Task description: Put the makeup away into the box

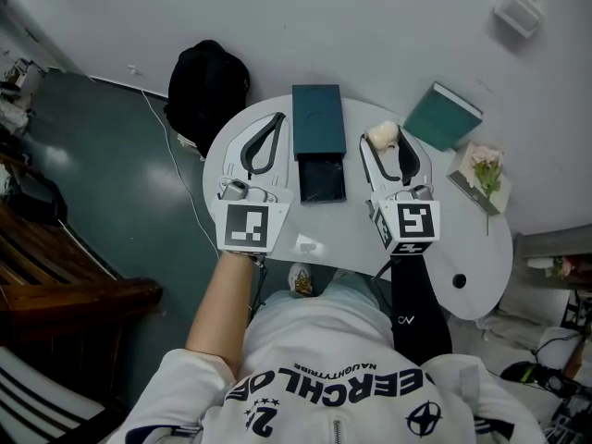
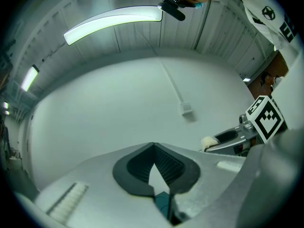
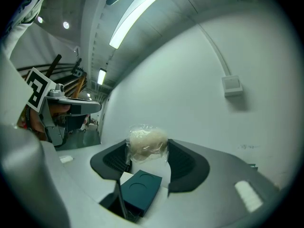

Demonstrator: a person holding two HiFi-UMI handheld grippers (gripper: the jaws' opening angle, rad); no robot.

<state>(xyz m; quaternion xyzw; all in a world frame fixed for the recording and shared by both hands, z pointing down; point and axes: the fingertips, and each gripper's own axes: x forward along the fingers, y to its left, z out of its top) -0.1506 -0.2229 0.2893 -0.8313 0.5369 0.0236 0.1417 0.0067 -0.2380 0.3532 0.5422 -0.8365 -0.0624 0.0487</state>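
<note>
A cream makeup puff [image 1: 382, 133] in clear wrap is pinched between the tips of my right gripper [image 1: 385, 142], which is shut on it above the white table [image 1: 462, 239]. The right gripper view shows the puff [image 3: 148, 144] between the dark pads, with the teal box [image 3: 140, 189] below and in front. The dark teal box [image 1: 319, 118] lies in the middle of the table, its near part [image 1: 322, 179] open and dark inside. My left gripper [image 1: 279, 118] is left of the box, its tips [image 2: 153, 145] touching with nothing between them.
A teal book-like case [image 1: 442, 116] and a card with flowers [image 1: 486, 169] sit at the table's right side. A black backpack [image 1: 208, 86] is on the floor beyond the left edge. The table has a small hole [image 1: 460, 281] near its front right.
</note>
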